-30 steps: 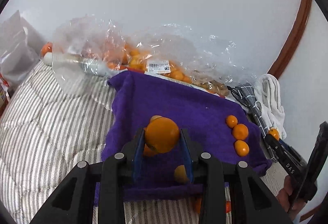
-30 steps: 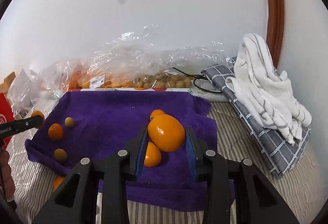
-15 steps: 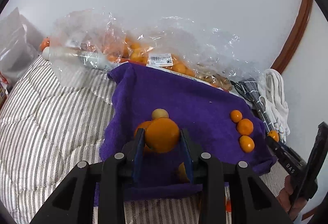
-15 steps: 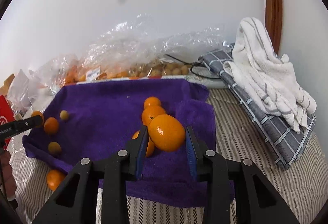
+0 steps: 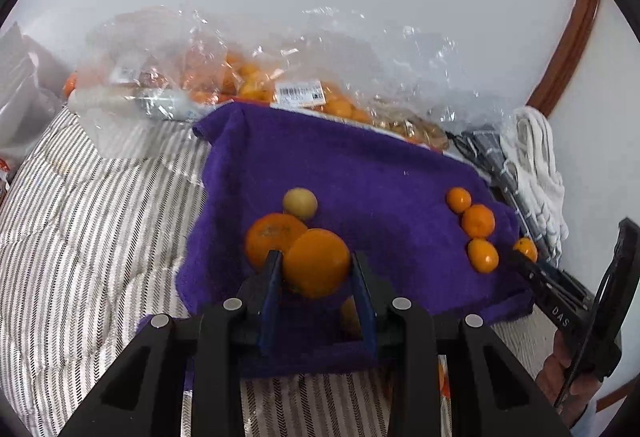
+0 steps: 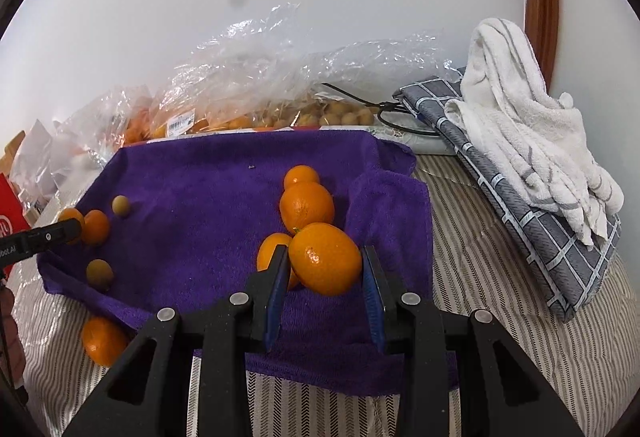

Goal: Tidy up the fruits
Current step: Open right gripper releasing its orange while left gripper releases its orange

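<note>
A purple towel [image 5: 360,173] lies on the striped bed; it also shows in the right wrist view [image 6: 200,197]. My left gripper [image 5: 316,269] is shut on an orange [image 5: 316,263], just above the towel's near left part, beside a larger orange [image 5: 268,237] and a pale longan [image 5: 300,203]. My right gripper [image 6: 325,259] is shut on an orange [image 6: 325,259], next to a row of three oranges [image 6: 306,207]. The same row shows at the right in the left wrist view [image 5: 478,221]. A longan [image 6: 99,274] lies on the towel's left side.
Clear plastic bags of oranges and longans [image 5: 280,85] lie behind the towel against the wall. A grey checked cloth with a white towel [image 6: 520,125] sits at the right. One orange [image 6: 102,341] lies on the striped bedding [image 5: 100,217] off the towel.
Both grippers, each still holding its orange, have moved down and forward over the towel, closer to the fruit lying there. The grips have not changed.
</note>
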Action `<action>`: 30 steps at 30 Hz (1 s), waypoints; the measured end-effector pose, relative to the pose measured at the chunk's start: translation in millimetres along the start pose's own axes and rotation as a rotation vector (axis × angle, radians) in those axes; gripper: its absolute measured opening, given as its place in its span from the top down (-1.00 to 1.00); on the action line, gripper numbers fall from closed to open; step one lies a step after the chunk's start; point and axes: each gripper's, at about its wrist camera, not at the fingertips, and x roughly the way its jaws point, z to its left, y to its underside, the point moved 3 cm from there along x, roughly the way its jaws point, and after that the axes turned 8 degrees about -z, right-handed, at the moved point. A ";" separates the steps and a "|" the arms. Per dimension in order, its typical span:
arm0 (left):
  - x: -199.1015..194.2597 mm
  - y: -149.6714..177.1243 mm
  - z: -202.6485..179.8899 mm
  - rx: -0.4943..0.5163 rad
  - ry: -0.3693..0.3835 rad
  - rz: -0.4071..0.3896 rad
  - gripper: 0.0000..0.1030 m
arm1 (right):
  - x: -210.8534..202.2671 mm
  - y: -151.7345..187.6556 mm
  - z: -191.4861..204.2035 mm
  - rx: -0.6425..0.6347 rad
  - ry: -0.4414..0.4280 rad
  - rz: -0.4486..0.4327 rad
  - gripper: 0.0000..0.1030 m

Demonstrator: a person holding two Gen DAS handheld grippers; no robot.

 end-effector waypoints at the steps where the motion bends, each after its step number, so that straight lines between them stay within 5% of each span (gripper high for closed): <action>1: 0.7 1.0 -1.1 0.006 -0.003 0.002 0.37 | 1.1 0.7 0.3 -0.003 0.007 0.005 0.31; 19: 13.1 12.7 -15.5 0.107 -0.058 0.029 0.37 | 8.9 10.3 8.4 -0.064 0.011 0.043 0.27; 25: 10.3 12.4 -18.6 0.106 -0.046 0.013 0.15 | 2.7 9.0 9.8 -0.061 -0.017 0.015 -0.18; 30: 3.0 8.2 -17.7 0.093 -0.030 -0.018 0.09 | -7.0 6.1 9.8 -0.056 -0.014 -0.002 -0.29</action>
